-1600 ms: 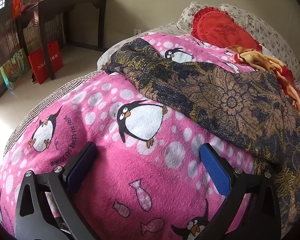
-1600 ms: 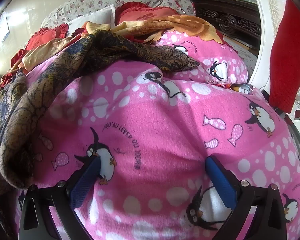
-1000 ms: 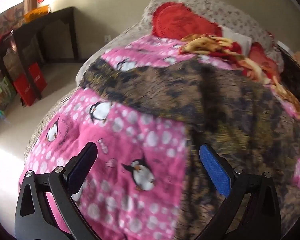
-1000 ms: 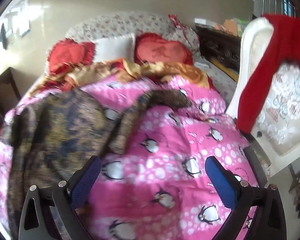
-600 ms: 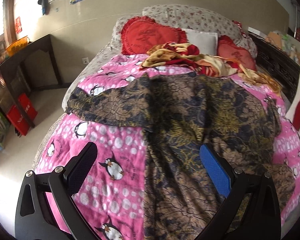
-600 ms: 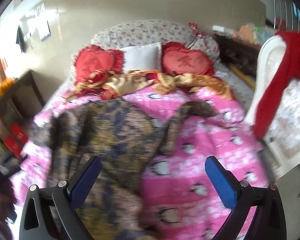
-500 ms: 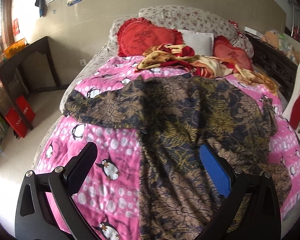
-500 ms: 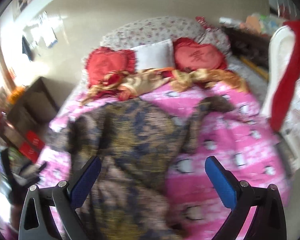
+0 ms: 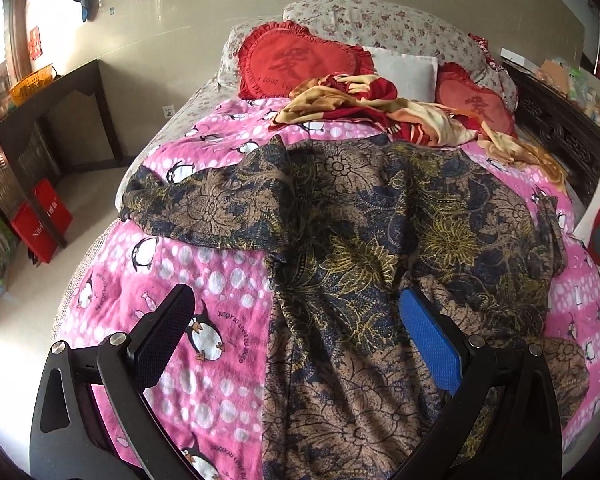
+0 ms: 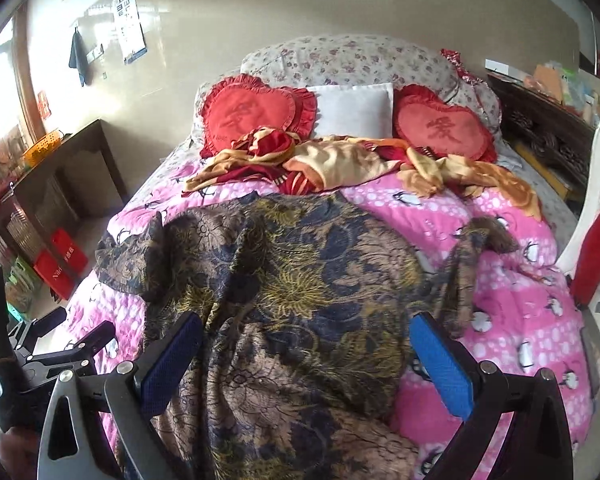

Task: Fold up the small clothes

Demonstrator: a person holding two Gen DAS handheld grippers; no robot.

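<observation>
Both hand-held grippers have pulled back from the bed since earlier.
Left hand-held gripper [image 9: 296, 332] and right hand-held gripper [image 10: 306, 348] gape, released; brown floral garment [image 10: 300, 292] sprawls across pink penguin blanket [image 9: 204, 272], mid-bed.

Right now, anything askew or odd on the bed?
Yes. The brown floral garment lies rumpled rather than flat on the pink penguin blanket, one sleeve twisted out to the side. A red and yellow cloth is bunched by the heart pillows.

A brown, navy and gold floral-print garment [image 9: 380, 248] lies rumpled and spread across the pink penguin blanket [image 9: 204, 280], sleeves outstretched
</observation>
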